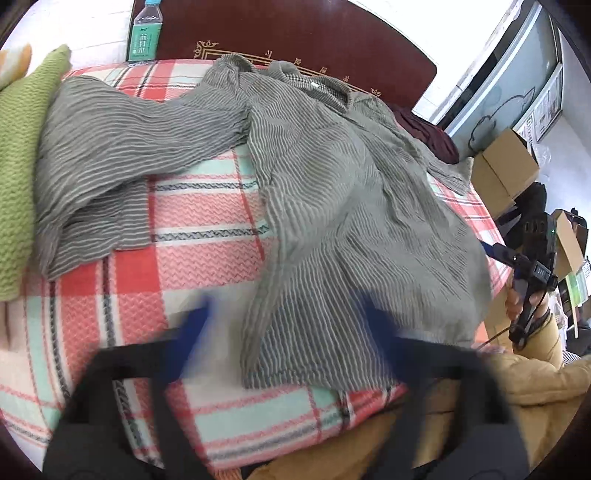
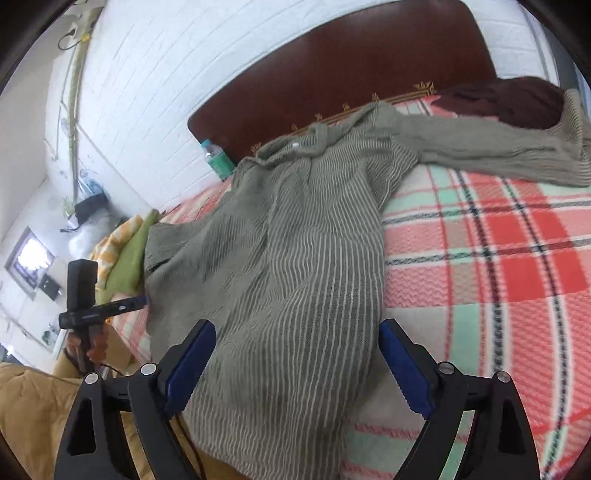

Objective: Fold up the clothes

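This is a bedroom in a home. A bed [image 2: 498, 258] with a plaid blanket [image 1: 207, 229] stands against a dark wooden headboard [image 2: 332, 74] and a white brick wall [image 2: 166, 55]. Cardboard boxes [image 1: 502, 170] sit beside it, and a water bottle [image 1: 146, 31] stands by the headboard.

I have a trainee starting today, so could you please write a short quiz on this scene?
1. True or false: the striped shirt is already folded into a neat square.
2. What lies against the shirt's left sleeve: A) green knit, B) towel, C) shoe?
3. Fill in: both the left claw and right claw stand ____.

Key: 1 false, it lies spread out with both sleeves out on the plaid blanket; 2 A; 3 open.
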Motion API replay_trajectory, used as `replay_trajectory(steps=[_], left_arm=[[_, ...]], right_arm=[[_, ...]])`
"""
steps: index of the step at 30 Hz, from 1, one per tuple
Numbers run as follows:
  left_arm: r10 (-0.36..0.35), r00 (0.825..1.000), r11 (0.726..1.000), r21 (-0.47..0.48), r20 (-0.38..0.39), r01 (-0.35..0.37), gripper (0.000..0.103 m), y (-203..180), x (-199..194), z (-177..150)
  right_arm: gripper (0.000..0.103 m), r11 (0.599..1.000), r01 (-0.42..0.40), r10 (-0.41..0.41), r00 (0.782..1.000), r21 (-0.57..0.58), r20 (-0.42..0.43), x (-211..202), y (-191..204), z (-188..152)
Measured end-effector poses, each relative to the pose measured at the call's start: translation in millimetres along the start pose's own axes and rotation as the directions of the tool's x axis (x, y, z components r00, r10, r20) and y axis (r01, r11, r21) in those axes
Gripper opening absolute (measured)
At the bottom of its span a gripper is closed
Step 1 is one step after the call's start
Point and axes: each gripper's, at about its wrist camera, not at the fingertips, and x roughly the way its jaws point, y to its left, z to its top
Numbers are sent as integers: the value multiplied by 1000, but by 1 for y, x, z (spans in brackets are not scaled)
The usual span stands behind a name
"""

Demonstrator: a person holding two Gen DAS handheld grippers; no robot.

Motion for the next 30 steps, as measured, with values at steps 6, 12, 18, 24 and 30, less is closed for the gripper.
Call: replay_trajectory(steps=[6, 12, 18, 24, 30], left_arm=[[-17, 997, 999, -46, -72, 13, 10, 0, 26, 13], [-99, 994, 974, -202, 55, 108, 8, 28, -35, 22], [107, 991, 991, -69, -82, -113, 8, 23, -33, 10], [162, 983, 987, -5, 84, -162, 18, 8, -57, 25], [55, 973, 983, 159, 225, -92, 99, -33, -64, 96]], right_arm=[[13, 1000, -23, 23, 1000, -3, -20, 9, 3, -1], [8, 999, -31, 33, 997, -43, 63, -35, 20, 0], [15, 989, 142, -145, 986, -38, -86, -15, 2, -4], [45, 982, 166, -165, 986, -93, 16, -33, 14, 38], [51, 993, -52, 58, 997, -104, 58, -16, 48, 125]])
